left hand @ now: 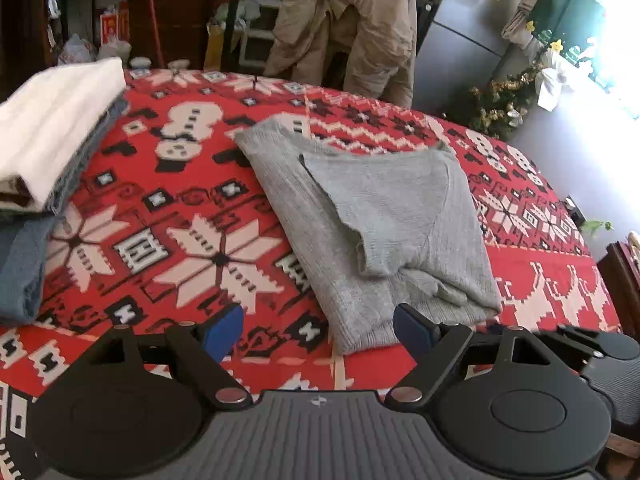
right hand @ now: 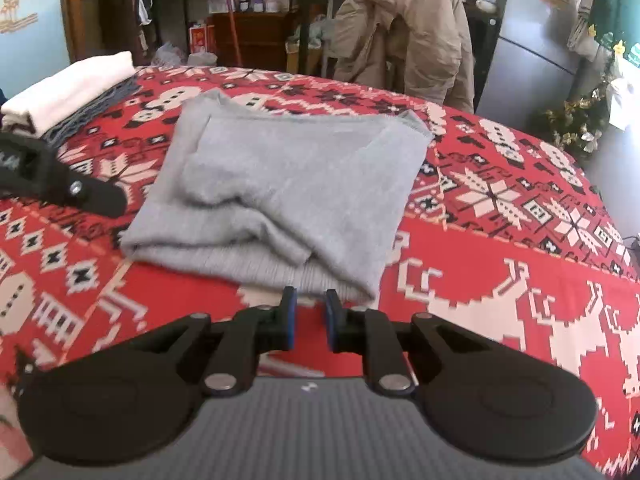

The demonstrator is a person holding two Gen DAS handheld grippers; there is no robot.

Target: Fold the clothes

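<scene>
left tongs [left hand: 319,330]: angled down, wide apart | right tongs [right hand: 310,322]: angled down, nearly together, empty, near grey sweater [right hand: 288,184]

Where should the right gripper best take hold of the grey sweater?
Probably the grey sweater at its ribbed near edge, approached low from the front: the layers lie stacked there, just ahead of the right gripper.

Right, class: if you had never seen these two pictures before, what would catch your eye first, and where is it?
First comes the red patterned cloth with white snowflakes that covers the whole surface. In its middle lies a half-folded grey sweater. To the far left sits a stack of folded clothes with a white one on top, and behind the surface a beige jacket hangs over a chair.
</scene>
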